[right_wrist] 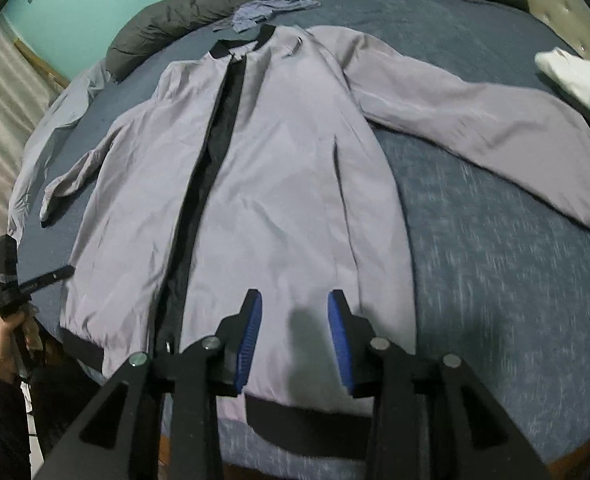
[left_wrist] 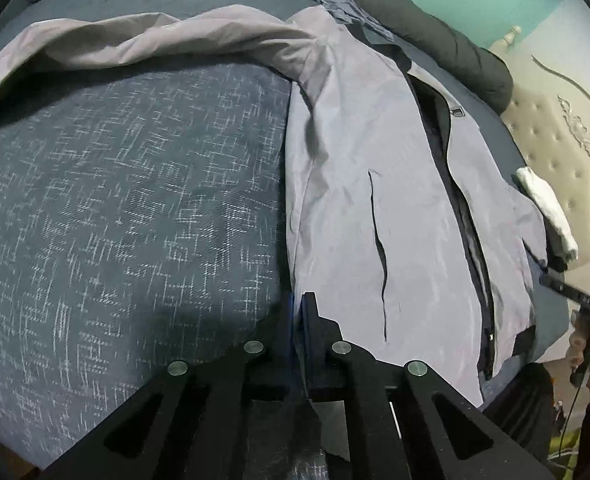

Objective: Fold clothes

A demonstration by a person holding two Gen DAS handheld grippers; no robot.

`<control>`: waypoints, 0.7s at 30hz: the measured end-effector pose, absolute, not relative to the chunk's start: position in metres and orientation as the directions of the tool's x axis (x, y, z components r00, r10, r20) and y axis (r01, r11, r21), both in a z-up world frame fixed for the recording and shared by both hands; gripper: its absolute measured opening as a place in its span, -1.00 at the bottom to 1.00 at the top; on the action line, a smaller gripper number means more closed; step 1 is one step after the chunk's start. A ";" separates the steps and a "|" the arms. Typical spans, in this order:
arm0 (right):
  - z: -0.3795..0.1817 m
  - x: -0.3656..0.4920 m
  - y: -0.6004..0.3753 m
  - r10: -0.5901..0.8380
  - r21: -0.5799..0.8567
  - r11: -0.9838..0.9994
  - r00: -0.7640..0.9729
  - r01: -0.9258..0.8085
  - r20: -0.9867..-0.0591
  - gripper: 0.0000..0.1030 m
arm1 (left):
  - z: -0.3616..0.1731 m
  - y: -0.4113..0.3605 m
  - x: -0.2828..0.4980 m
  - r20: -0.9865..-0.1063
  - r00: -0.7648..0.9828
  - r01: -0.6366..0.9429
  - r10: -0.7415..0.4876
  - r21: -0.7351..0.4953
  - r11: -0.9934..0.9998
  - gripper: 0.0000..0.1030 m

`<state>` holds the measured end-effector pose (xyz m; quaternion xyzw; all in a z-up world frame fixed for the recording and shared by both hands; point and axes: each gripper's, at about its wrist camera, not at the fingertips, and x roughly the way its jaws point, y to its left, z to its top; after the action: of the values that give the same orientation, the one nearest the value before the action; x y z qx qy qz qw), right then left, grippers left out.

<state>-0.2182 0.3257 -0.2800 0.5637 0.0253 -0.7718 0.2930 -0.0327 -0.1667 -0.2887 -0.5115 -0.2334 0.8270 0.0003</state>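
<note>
**Jacket laid out, hem corner to be gripped**

Dark blue woven bedspread (right_wrist: 495,264) is carrying the work, with a teal wall and a padded cream headboard (left_wrist: 555,152) behind it. We are looking at a pale grey-lilac zip-front jacket with black collar and hem band (right_wrist: 279,184), lying front-up and spread across the middle of the bed. Its long axis is running from the black hem at the near edge of the bed up to the collar, which is pointing toward the rolled dark grey duvet (right_wrist: 199,12) along the far edge. One sleeve is reaching out toward the headboard side, near a folded white cloth (right_wrist: 579,80); the other is lying toward the opposite edge.

We are holding the right gripper (right_wrist: 295,336) just above the hem, its blue-padded jaws standing partly apart with nothing pinched between them. The left gripper (left_wrist: 298,320) is sitting at the jacket's side edge with its jaws pressed together; whether any fabric is caught there we cannot tell.

To do this step well, we judge that both grips should be taking the hem band itself, level with each other, so the fold is travelling straight along the zip line rather than skewing. Tucking the sleeves inward first should be keeping the bundle tidy.
</note>
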 end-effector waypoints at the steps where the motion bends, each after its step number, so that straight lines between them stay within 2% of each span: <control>1: -0.280 -0.215 0.325 -0.426 0.293 -0.824 -0.189 0.484 -0.885 -0.31 | -0.286 -0.166 -0.031 -0.846 -0.481 0.243 0.231 -0.381 -0.892 -0.90; 4: -0.282 -0.203 0.310 -0.441 0.301 -0.803 -0.173 0.515 -0.881 -0.26 | -0.276 -0.162 -0.027 -0.843 -0.495 0.249 0.209 -0.369 -0.896 -0.86; 8: -0.286 -0.193 0.273 -0.449 0.296 -0.769 -0.148 0.567 -0.881 -0.23 | -0.262 -0.150 -0.026 -0.842 -0.507 0.230 0.186 -0.340 -0.912 -0.69; 10: -0.289 -0.191 0.254 -0.451 0.295 -0.755 -0.138 0.586 -0.882 -0.14 | -0.255 -0.143 -0.026 -0.839 -0.514 0.215 0.177 -0.327 -0.920 -0.67; 14: -0.304 -0.191 0.211 -0.429 0.276 -0.741 -0.114 0.612 -0.896 -0.11 | -0.243 -0.135 -0.026 -0.833 -0.527 0.201 0.168 -0.314 -0.928 -0.46; 17: -0.320 -0.192 0.193 -0.388 0.243 -0.748 -0.110 0.617 -0.915 -0.11 | -0.236 -0.133 -0.028 -0.830 -0.533 0.195 0.165 -0.310 -0.930 -0.44; 18: -0.325 -0.193 0.190 -0.377 0.235 -0.753 -0.109 0.615 -0.920 -0.13 | -0.233 -0.133 -0.028 -0.830 -0.534 0.193 0.162 -0.307 -0.932 -0.44; 21: -0.338 -0.196 0.188 -0.348 0.213 -0.767 -0.114 0.605 -0.930 -0.55 | -0.228 -0.132 -0.029 -0.826 -0.540 0.186 0.162 -0.305 -0.934 -0.44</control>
<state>-0.1964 0.1876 -0.3384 0.5820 0.1103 -0.7383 0.3227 -0.0287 -0.1320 -0.2278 -0.4795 -0.1814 0.8585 -0.0071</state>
